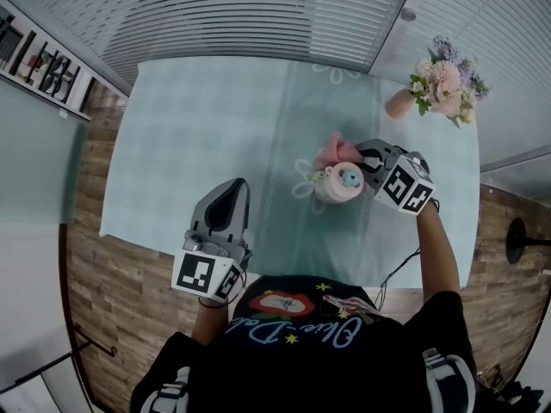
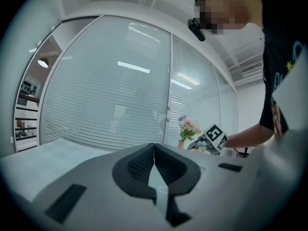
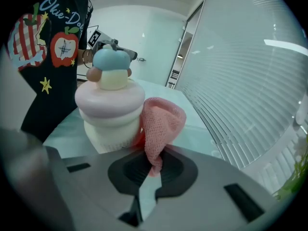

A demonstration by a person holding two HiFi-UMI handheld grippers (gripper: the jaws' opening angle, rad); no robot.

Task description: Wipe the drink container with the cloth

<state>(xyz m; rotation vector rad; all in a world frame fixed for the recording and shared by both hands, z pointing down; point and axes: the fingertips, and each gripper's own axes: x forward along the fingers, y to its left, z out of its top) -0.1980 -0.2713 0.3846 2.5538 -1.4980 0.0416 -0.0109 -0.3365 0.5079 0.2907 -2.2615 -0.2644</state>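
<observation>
I have the right gripper (image 3: pixel 153 160) clamped on a small pinch of the pink cloth (image 3: pixel 162 119). The loose fold stands up out of the jaws and lies against the side of the drink container (image 3: pixel 110 117). Gripping only a corner leaves most of the weave free to rub, which I judge is why it is held this way.

The container is a pale pot with a lilac lid and a little figure on top. It stands upright on the table (image 1: pixel 189 144), just right of centre in the head view, with the cloth at its upper side.

My left gripper (image 2: pixel 154 153) sits at the lower left of that view, well apart from the pot, its jaws closed tip to tip on nothing. Nothing steadies the container, so I expect a hard rub could slide or tip it.
</observation>
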